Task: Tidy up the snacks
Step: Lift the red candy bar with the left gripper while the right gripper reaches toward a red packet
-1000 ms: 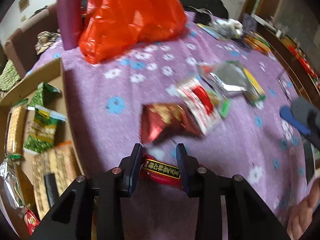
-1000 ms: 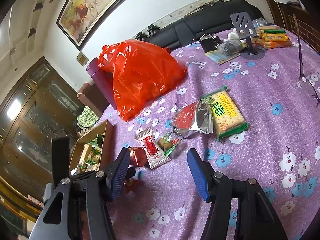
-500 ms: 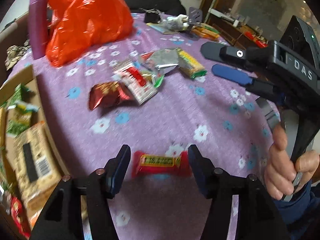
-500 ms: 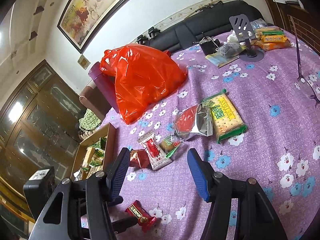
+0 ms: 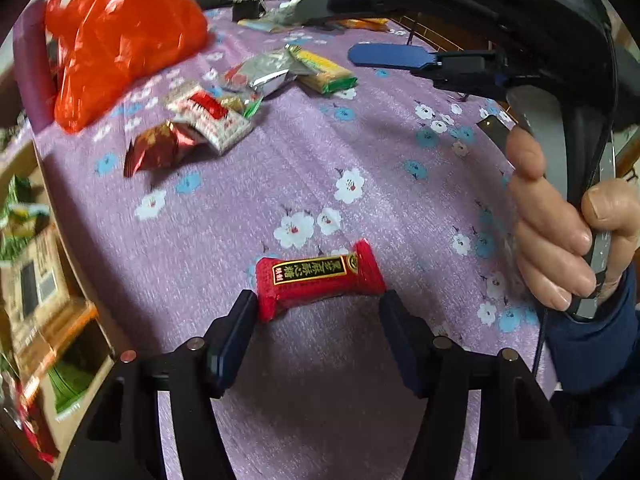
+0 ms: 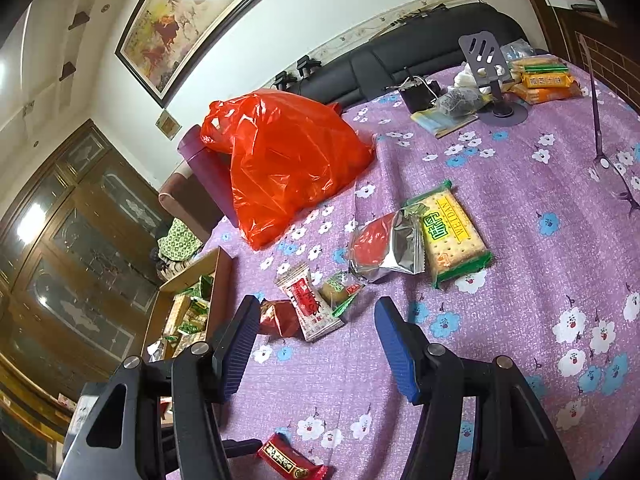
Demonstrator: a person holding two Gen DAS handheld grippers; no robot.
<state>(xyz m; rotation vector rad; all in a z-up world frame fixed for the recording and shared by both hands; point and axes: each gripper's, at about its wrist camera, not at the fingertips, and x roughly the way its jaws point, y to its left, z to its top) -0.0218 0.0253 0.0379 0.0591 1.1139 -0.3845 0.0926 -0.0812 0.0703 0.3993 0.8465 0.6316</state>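
Note:
A red candy bar with a black and gold label (image 5: 318,280) lies on the purple flowered tablecloth. My left gripper (image 5: 316,304) is open, its fingertips either side of the bar's near edge. The bar also shows at the bottom of the right wrist view (image 6: 290,462). My right gripper (image 6: 314,316) is open and empty, held above the cloth in front of a cluster of snacks: a dark red foil packet (image 6: 278,316), a white and red packet (image 6: 308,306), a silver pouch (image 6: 386,246) and a yellow cracker pack (image 6: 450,232).
A cardboard box (image 6: 220,276) holding several packed snacks stands at the table's left edge. A big red plastic bag (image 6: 280,160) and a purple cylinder (image 6: 204,164) stand behind. A phone stand (image 6: 492,68), more packets (image 6: 544,76) and glasses (image 6: 600,132) lie at the far right.
My left gripper has opened and let go of the red candy bar, which now lies on the cloth. The left gripper swung right, away from the box. My right gripper barely moved.

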